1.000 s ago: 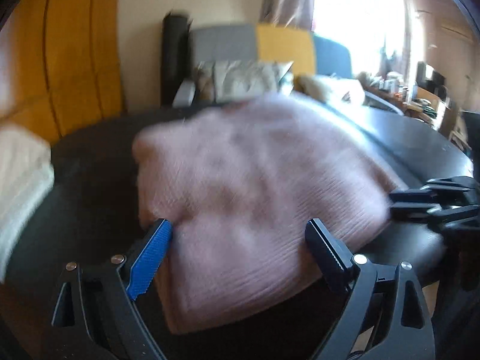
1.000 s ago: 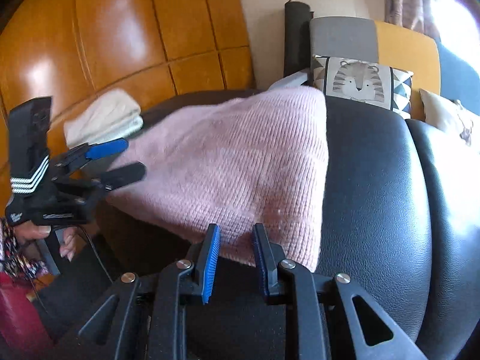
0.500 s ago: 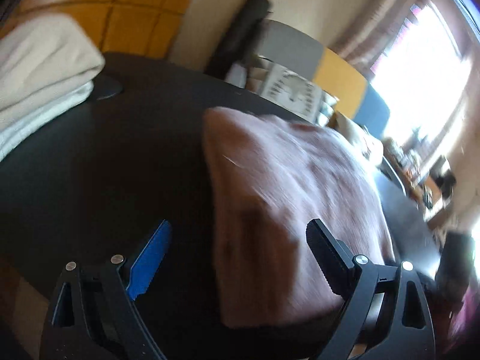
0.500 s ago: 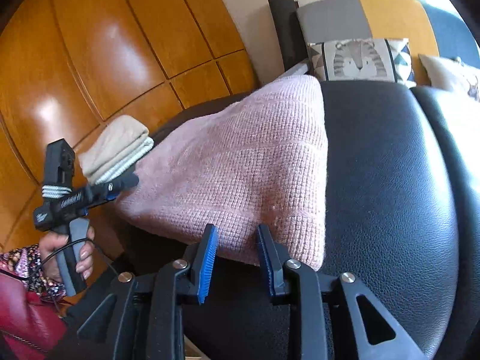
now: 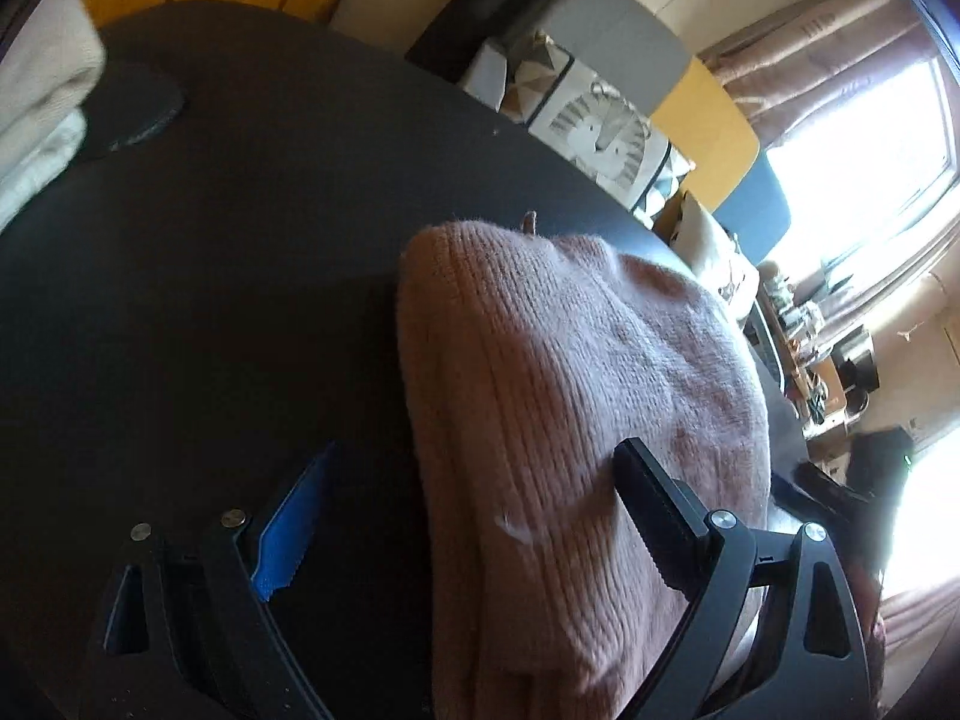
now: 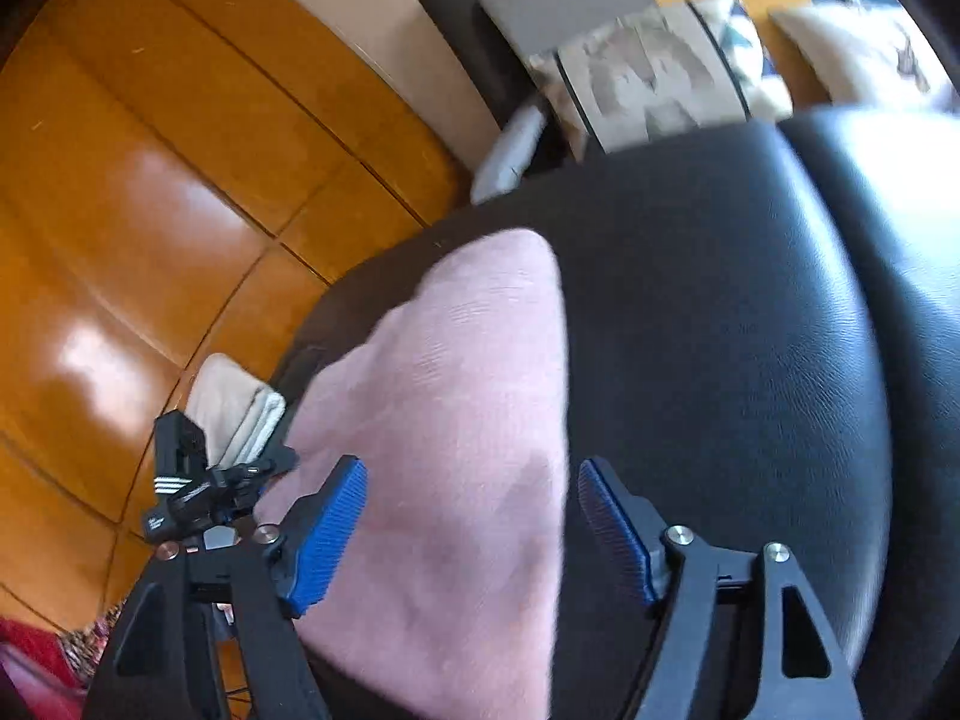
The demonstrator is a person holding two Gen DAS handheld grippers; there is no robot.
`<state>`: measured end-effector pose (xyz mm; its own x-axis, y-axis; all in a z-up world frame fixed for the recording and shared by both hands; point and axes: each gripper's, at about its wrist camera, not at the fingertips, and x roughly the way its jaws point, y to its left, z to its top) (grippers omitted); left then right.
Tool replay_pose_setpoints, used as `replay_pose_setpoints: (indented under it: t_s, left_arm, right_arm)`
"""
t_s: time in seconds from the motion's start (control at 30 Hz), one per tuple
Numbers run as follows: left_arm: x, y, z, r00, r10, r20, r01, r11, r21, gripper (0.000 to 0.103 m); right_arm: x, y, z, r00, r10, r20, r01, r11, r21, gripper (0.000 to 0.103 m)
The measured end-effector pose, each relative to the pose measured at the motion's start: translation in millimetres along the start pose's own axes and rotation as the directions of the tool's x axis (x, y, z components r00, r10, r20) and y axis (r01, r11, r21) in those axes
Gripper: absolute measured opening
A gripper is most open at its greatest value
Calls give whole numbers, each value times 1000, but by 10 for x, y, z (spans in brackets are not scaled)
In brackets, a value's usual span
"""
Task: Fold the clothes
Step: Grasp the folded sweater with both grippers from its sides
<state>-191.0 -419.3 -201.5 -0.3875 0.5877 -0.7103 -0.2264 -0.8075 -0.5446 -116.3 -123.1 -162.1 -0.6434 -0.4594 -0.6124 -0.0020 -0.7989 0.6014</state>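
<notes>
A folded pink knit sweater [image 5: 570, 390] lies on the black leather seat [image 5: 210, 300]. My left gripper [image 5: 468, 516] is open at the sweater's near left edge, its black finger over the knit and its blue finger over bare leather. In the right wrist view the sweater [image 6: 456, 390] runs away from me. My right gripper [image 6: 468, 534] stands open there, its blue pads on either side of the sweater's near right corner and holding nothing. The left gripper [image 6: 204, 492] shows at the sweater's left side.
A stack of folded cream clothes [image 5: 36, 120] sits at the seat's far left edge [image 6: 234, 408]. A tiger-print cushion [image 5: 600, 132] and other cushions lie behind the seat. Orange wooden panels [image 6: 150, 180] line the left wall. Bare black leather [image 6: 750, 330] spreads to the right.
My right gripper has opened and let go of the sweater's corner. The left gripper has swung left and tilted, staying open. The sweater now lies flat on the seat.
</notes>
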Motion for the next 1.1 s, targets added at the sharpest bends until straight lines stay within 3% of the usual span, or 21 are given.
replay_pose_setpoints:
  t_s: [0.17, 0.23, 0.33, 0.6, 0.73, 0.77, 0.83, 0.87, 0.9, 0.93, 1.0, 1.1]
  left_arm:
    - [154, -137, 80, 998, 7, -65, 1, 993, 120, 103]
    - [219, -244, 54, 996, 46, -73, -29, 977, 211, 103]
    - [298, -329, 65, 997, 45, -66, -23, 954, 298, 103]
    - [295, -213, 175, 989, -102, -108, 125, 965, 231, 103]
    - [249, -91, 191, 983, -167, -80, 177, 976, 128, 102]
    - [241, -55, 185, 982, -177, -65, 183, 978, 96, 100]
    - [257, -120, 155, 991, -120, -52, 125, 984, 126, 79]
    - [265, -153, 140, 995, -91, -45, 96, 985, 140, 77]
    - [273, -186, 125, 997, -62, -38, 67, 986, 155, 69]
    - [279, -181, 120, 994, -88, -59, 95, 986, 136, 55]
    - [278, -163, 115, 987, -137, -86, 143, 987, 76, 49]
    - [226, -149, 110, 984, -162, -73, 165, 986, 39, 44]
  right_arm:
    - [323, -243, 174, 992, 44, -118, -40, 998, 38, 75]
    - [456, -327, 220, 983, 79, -167, -68, 995, 66, 76]
    - [550, -408, 252, 965, 168, -201, -144, 981, 127, 77]
    - [774, -281, 263, 936, 215, -279, -183, 974, 135, 81]
    - [819, -231, 264, 940, 209, -269, -187, 977, 105, 83]
    - [820, -224, 262, 942, 209, -263, -191, 977, 94, 83]
    - [804, -189, 235, 946, 203, -253, -195, 979, 56, 81]
    - [798, -182, 220, 950, 187, -249, -183, 982, 38, 77]
    - [794, -176, 208, 954, 173, -245, -173, 985, 24, 75]
    - [798, -183, 217, 954, 172, -247, -168, 985, 37, 73]
    - [805, -196, 233, 953, 171, -250, -160, 985, 64, 62]
    - [774, -189, 234, 955, 183, -232, -165, 982, 97, 56]
